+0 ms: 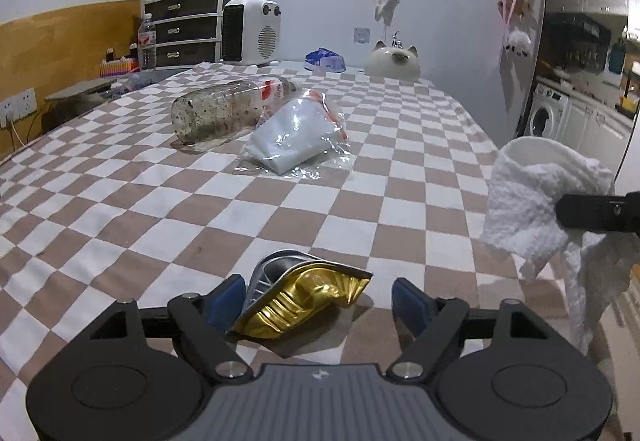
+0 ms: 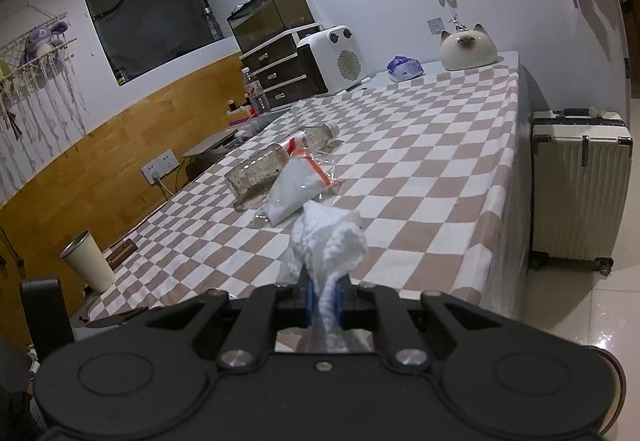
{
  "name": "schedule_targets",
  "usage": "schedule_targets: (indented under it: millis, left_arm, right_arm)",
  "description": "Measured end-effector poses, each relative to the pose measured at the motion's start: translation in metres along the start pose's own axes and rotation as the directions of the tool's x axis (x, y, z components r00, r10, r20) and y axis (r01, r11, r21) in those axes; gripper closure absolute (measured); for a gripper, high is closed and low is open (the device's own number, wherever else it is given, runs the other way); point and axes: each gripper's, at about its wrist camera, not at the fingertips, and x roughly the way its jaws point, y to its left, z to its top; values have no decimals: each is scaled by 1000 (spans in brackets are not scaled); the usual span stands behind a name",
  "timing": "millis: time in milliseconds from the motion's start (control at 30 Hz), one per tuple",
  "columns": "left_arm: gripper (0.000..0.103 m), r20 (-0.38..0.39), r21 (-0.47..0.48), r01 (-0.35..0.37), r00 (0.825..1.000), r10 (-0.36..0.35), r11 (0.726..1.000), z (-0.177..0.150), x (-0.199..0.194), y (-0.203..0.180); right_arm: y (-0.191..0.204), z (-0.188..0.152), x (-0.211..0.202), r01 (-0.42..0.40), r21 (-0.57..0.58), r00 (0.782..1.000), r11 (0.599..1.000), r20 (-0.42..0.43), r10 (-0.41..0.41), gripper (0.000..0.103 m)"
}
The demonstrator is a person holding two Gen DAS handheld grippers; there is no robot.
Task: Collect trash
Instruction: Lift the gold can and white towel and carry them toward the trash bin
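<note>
Item 1: bench (image 1: 120, 209), covered with a brown-and-white checked cloth; taken as the landmark for all entries.

Item 2: gold foil wrapper (image 1: 304, 301), crumpled, lying on the bench near its front edge. The left hand-held gripper (image 1: 318, 301) stands with jaws spread wide, one blue pad on each side of the wrapper, apparently not pinching it. Judged placed so as to straddle the piece before closing on it.

Item 3: white paper towel (image 2: 328, 237), wadded. The right hand-held gripper (image 2: 325, 301) is clamped on its twisted tail, the bulk hanging free beyond the fingertips. Held off the bench's right edge, above the floor; judged to be trash already picked up and kept clear so the left side can work.

Item 4: plastic bottle (image 1: 224, 109), dirty inside, lying on its side mid-bench.

Item 5: clear plastic bag (image 1: 296, 137) with a red strip, lying touching the bottle, on its nearer side. Both untouched; judged left for later.

Item 6: pale cup-shaped bin (image 2: 90, 261) on the floor off the bench's left side; possibly the trash receptacle, cannot confirm.
</note>
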Motion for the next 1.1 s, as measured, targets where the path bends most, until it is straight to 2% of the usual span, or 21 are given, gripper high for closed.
schedule_targets:
  millis: [67,167,333,500,600,700,800,867,1000,1100]
  left_arm:
    - [40,6,-2,-27,1000,27,1000,0,-1,0]
    - [47,19,-33,-31,999,32,999,-1,-3,5]
    - [49,28,-37,-15,999,16,999,-1,-4,6]
    - [47,27,-33,12,1000,-11,999,0,-4,8]
    - [43,24,19,23,999,-23,1000,1,-3,7]
    - [43,45,120,-1,999,-5,993,2,-4,3]
    - [44,49,259,-20,999,7,966,1,-5,-4]
    - [50,33,327,-11,999,0,945,1,-6,-6]
    - [51,10,408,11,1000,-16,913,2,-8,-8]
    - [51,11,418,25,999,-32,908,6,-10,-8]
  right_arm:
    - [-2,-1,1,2,5,1000,1000,-2,-2,92]
    - [-4,-3,3,6,10,1000,1000,-7,-6,92]
    - [-3,-6,6,8,11,1000,1000,-18,-8,92]
    - [-1,-8,7,9,1,1000,1000,-23,-9,92]
    - [-1,-9,7,16,-1,1000,1000,-24,-16,92]
    - [-2,-10,7,26,-7,999,1000,-26,-26,92]
    - [-2,-10,7,29,-10,999,1000,-26,-29,92]
    - [-2,-11,6,34,-15,999,999,-25,-34,92]
    - [-4,-11,6,36,-14,999,999,-25,-36,92]
    - [-4,-11,7,36,-15,999,999,-27,-37,92]
